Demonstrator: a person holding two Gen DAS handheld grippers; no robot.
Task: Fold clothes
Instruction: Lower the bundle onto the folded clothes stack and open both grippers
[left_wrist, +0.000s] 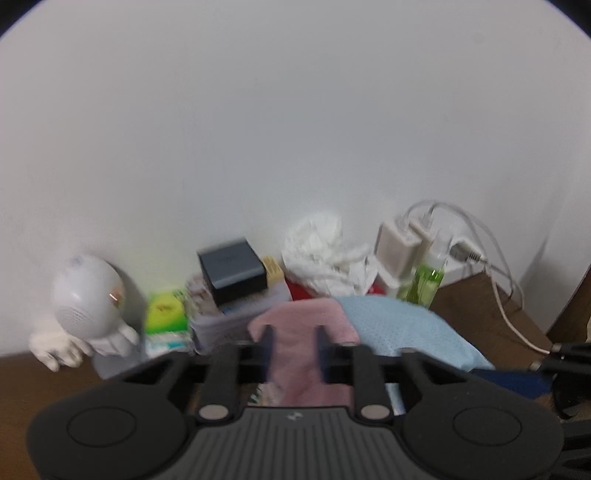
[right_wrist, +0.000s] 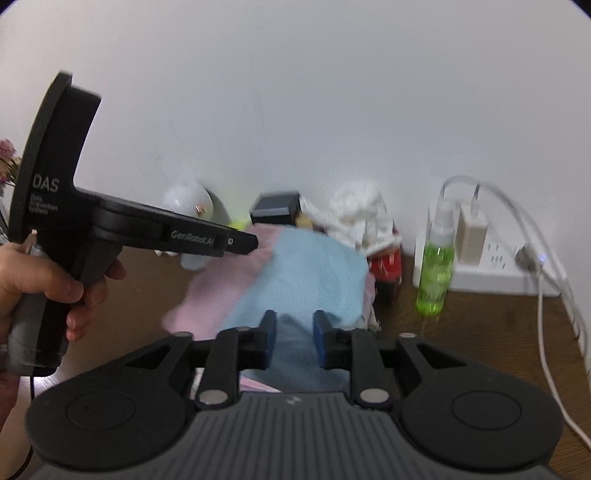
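White wall, brown table (right_wrist: 480, 325), pink cloth (left_wrist: 306, 325) beside blue cloth (right_wrist: 306, 273), both grippers parted.

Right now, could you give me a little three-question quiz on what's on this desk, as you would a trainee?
1. True or false: the left tongs are clamped shut on the pink cloth.
2. Which cloth lies under the right tongs? A) pink B) light blue C) white
3. Fill in: the green spray bottle stands in front of the white ____.

Key:
1. False: they stand open over the pink cloth.
2. B, the light blue cloth.
3. Power strip.
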